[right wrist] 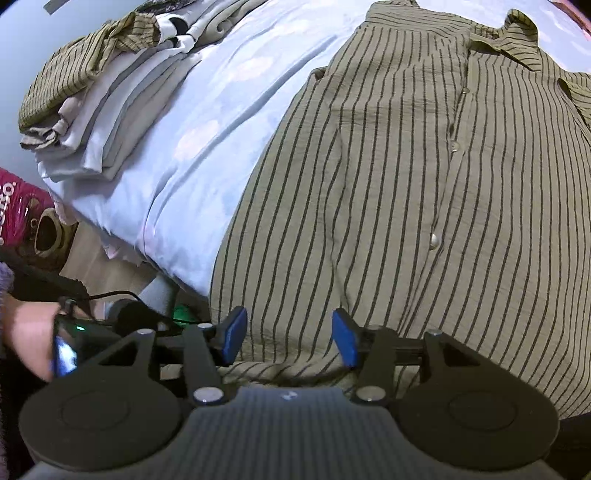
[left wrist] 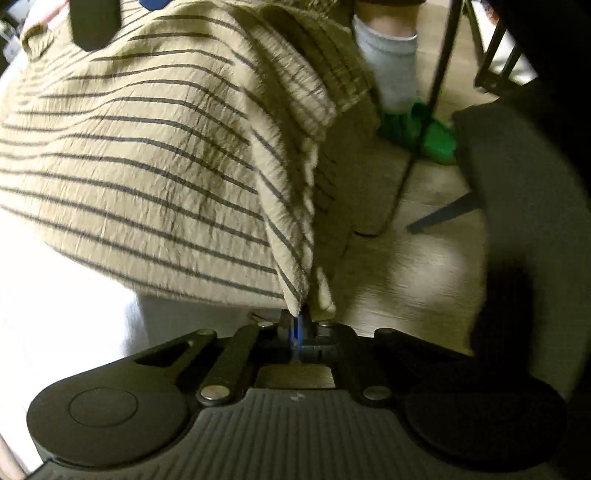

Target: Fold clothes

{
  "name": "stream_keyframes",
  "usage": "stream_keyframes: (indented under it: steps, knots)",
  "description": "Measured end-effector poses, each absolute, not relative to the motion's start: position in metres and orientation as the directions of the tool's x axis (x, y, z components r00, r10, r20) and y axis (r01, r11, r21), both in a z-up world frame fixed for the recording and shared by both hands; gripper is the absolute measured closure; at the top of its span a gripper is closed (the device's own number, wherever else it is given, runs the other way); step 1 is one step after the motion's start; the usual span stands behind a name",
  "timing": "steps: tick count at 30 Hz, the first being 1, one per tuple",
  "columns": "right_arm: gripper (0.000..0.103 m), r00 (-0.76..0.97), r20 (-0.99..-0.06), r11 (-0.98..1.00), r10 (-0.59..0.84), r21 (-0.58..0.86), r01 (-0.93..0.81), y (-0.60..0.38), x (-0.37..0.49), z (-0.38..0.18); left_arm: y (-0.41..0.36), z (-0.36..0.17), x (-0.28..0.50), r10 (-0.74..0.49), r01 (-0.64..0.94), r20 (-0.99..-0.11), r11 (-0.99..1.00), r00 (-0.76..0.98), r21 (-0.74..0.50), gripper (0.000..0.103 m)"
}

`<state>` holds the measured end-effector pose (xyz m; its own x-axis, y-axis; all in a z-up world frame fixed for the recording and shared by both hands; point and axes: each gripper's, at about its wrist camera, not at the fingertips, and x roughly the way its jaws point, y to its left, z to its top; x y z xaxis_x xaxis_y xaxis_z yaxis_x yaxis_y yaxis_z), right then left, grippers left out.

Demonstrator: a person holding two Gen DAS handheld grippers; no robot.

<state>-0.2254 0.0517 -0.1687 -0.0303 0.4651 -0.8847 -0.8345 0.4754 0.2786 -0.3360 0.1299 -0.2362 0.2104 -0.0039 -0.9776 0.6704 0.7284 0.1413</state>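
Observation:
A tan shirt with thin dark stripes [right wrist: 388, 192] lies spread, buttons up, on a pale blue bed cover [right wrist: 207, 122]. My right gripper [right wrist: 290, 338] is open, its blue pads on either side of the shirt's bottom hem, which lies between them. My left gripper [left wrist: 304, 325] is shut on a corner of the same shirt [left wrist: 147, 155], which hangs and stretches away from it over the bed's edge. The other gripper's finger [left wrist: 94, 26] shows at the top left of the left wrist view.
A stack of folded clothes [right wrist: 107, 96] lies at the far left of the bed. Beside the bed are a wooden floor [left wrist: 406, 280], a person's foot in a white sock and green slipper [left wrist: 402, 107], a chair [left wrist: 524, 206] and a thin black pole [left wrist: 436, 85].

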Motion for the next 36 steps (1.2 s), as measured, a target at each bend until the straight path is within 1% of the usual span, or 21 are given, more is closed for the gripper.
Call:
stream_keyframes:
  steps: [3, 5, 7, 9, 12, 18, 21, 23, 26, 27, 28, 29, 30, 34, 36]
  knots:
    - [0.047, -0.032, -0.887, 0.467, 0.460, 0.272, -0.841, 0.053, -0.227, -0.169, 0.127, -0.222, -0.345, -0.063, 0.678, -0.988, 0.733, 0.142, 0.051, 0.103]
    - [0.047, -0.032, -0.890, 0.470, 0.454, 0.270, -0.841, 0.054, -0.227, -0.170, 0.121, -0.216, -0.353, -0.124, 0.697, -0.990, 0.716, 0.073, -0.038, 0.103]
    - [0.047, -0.031, -0.894, 0.476, 0.448, 0.268, -0.838, 0.053, -0.226, -0.171, 0.113, -0.214, -0.362, -0.142, 0.739, -0.989, 0.670, 0.038, -0.068, 0.103]
    - [0.047, -0.030, -0.895, 0.481, 0.444, 0.266, -0.835, 0.053, -0.226, -0.171, 0.114, -0.216, -0.361, -0.146, 0.737, -0.989, 0.671, 0.025, -0.081, 0.103]
    - [0.047, -0.030, -0.895, 0.483, 0.445, 0.268, -0.833, 0.052, -0.225, -0.171, 0.121, -0.223, -0.358, -0.157, 0.718, -0.987, 0.684, -0.028, -0.129, 0.103]
    - [0.046, -0.037, -0.894, 0.467, 0.447, 0.269, -0.842, 0.054, -0.228, -0.171, 0.133, -0.243, -0.350, -0.231, 0.644, -0.944, 0.690, -0.236, -0.330, 0.103]
    - [0.046, -0.037, -0.893, 0.468, 0.449, 0.271, -0.841, 0.053, -0.228, -0.170, 0.134, -0.262, -0.343, -0.254, 0.589, -0.918, 0.707, -0.305, -0.392, 0.103]
    - [0.045, -0.035, -0.892, 0.480, 0.451, 0.275, -0.833, 0.049, -0.226, -0.170, 0.138, -0.272, -0.337, -0.260, 0.552, -0.908, 0.727, -0.328, -0.408, 0.103]
    - [0.045, -0.039, -0.890, 0.498, 0.455, 0.290, -0.817, 0.044, -0.223, -0.170, 0.143, -0.269, -0.334, -0.248, 0.536, -0.910, 0.744, -0.333, -0.399, 0.103]
    - [0.045, -0.044, -0.888, 0.499, 0.457, 0.297, -0.814, 0.043, -0.222, -0.168, 0.146, -0.265, -0.333, -0.238, 0.537, -0.914, 0.749, -0.328, -0.388, 0.100]
    - [0.045, -0.049, -0.887, 0.501, 0.460, 0.304, -0.810, 0.043, -0.221, -0.167, 0.149, -0.261, -0.332, -0.230, 0.537, -0.919, 0.755, -0.320, -0.376, 0.090]
    - [0.044, -0.050, -0.885, 0.501, 0.462, 0.307, -0.809, 0.042, -0.220, -0.164, 0.154, -0.255, -0.331, -0.222, 0.536, -0.927, 0.765, -0.301, -0.357, 0.085]
    - [0.044, -0.048, -0.884, 0.500, 0.466, 0.308, -0.809, 0.042, -0.219, -0.161, 0.160, -0.248, -0.328, -0.218, 0.533, -0.935, 0.775, -0.281, -0.340, 0.078]
    - [0.044, -0.052, -0.876, 0.488, 0.480, 0.316, -0.814, 0.043, -0.211, -0.146, 0.188, -0.208, -0.296, -0.248, 0.486, -0.953, 0.820, -0.176, -0.303, 0.077]
    - [0.044, -0.037, -0.879, 0.480, 0.475, 0.294, -0.826, 0.047, -0.203, -0.140, 0.194, -0.186, -0.254, -0.263, 0.464, -0.958, 0.838, -0.116, -0.287, 0.077]
